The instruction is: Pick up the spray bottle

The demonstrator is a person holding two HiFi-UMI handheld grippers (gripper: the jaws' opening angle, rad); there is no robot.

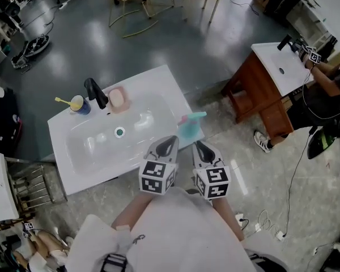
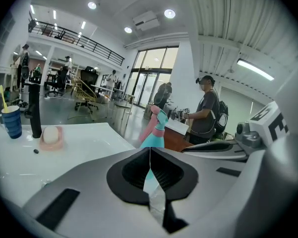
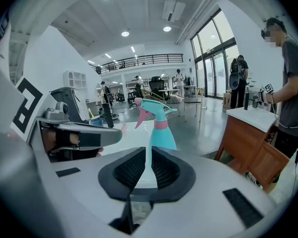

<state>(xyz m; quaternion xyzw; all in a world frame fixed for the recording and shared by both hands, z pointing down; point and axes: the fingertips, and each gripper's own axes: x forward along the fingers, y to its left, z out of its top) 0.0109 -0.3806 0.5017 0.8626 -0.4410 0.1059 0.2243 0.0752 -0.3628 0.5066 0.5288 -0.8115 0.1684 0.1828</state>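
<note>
Spray bottle (image 1: 190, 127) stands upright and untouched on the near right corner of the washbasin top (image 1: 153, 84), at one o'clock of the left gripper (image 1: 169, 144) and eleven o'clock of the right gripper (image 1: 200, 148), both clenched empty and aimed at it, evidently on approach.

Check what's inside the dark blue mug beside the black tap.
A yellow toothbrush sticks out of the dark blue mug. The mug's wall hides whatever else is inside.
</note>
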